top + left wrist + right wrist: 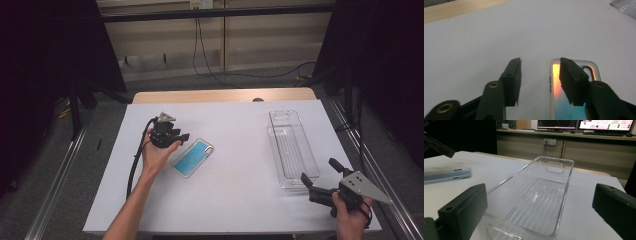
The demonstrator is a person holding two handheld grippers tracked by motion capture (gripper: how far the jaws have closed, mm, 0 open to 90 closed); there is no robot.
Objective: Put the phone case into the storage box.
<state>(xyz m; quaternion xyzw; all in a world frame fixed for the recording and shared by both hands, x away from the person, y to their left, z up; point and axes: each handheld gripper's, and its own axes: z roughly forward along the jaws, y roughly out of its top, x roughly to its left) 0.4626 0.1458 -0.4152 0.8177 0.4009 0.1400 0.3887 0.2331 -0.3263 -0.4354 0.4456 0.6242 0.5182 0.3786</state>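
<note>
A phone in a clear case with a blue back (192, 157) lies flat on the white table, left of centre. My left gripper (180, 136) hovers just over its upper left end, jaws open. In the left gripper view (540, 61) bare table shows between the jaws, and the phone (555, 82) lies under the right-hand jaw. At the table's front right, my right gripper (318, 170) is wide open and points at the near end of a clear plastic tray (272, 145). Seen from the right gripper view (540, 195), the empty tray (567, 182) stretches away between the jaws, with the phone (446, 175) at far left.
A white sheet (235, 200) covers the table, with a strip of wooden top (225, 95) at the far edge. Black stands and dark curtains flank both sides. Cables run across the floor behind, and a cable trails from the left gripper.
</note>
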